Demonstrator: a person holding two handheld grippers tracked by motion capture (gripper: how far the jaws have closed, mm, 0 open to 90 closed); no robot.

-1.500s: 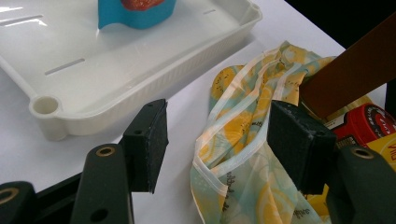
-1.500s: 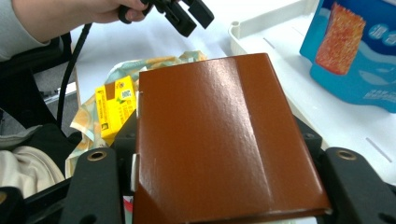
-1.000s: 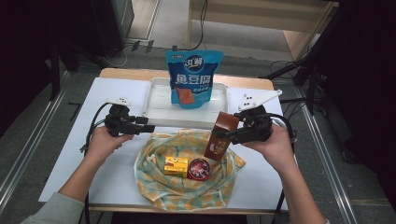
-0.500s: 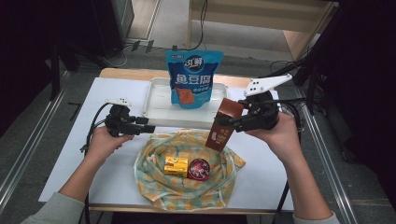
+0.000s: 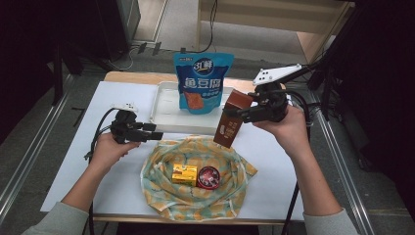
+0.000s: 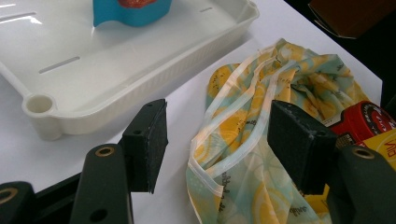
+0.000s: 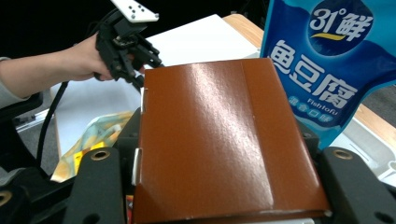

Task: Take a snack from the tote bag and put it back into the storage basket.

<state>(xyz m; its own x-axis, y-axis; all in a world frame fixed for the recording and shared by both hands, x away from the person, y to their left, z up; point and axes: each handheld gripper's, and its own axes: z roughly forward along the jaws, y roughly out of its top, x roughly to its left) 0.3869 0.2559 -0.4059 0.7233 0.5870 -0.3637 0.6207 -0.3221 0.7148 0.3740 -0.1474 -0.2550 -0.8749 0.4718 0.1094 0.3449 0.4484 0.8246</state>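
Nearest the person, a yellow-and-teal lemon-print cloth (image 5: 195,183) lies crumpled on the white table top (image 5: 63,166), and on it sit a small yellow box (image 5: 184,174) and, touching it on the right, a round red tin (image 5: 209,176); the print on both is too small to read. In the left gripper view the cloth's white-edged hem (image 6: 243,154) lies between the two black jaws, which stand wide apart with nothing in them. That left gripper (image 5: 149,135) hovers low over the table just left of the cloth, its cable trailing toward the person's left hand (image 5: 108,149). The right gripper (image 5: 234,113) is raised above the far right edge of the cloth and has its jaws closed against the sides of a brown carton (image 5: 231,121), held off the table and tilted, with its top leaning toward the gripper; a pale label on its lower face cannot be read, and in the right gripper view its glossy brown panel (image 7: 219,140) is plain. Beyond the cloth a white plastic tray (image 5: 164,110) rests on the table, and in it stands a blue pouch (image 5: 203,81) marked "31°鲜", "鱼豆腐" and "Fishtofu". The table has a wooden far edge; behind it are a grey floor with cables, dark surroundings and a light wooden shelf (image 5: 274,19).
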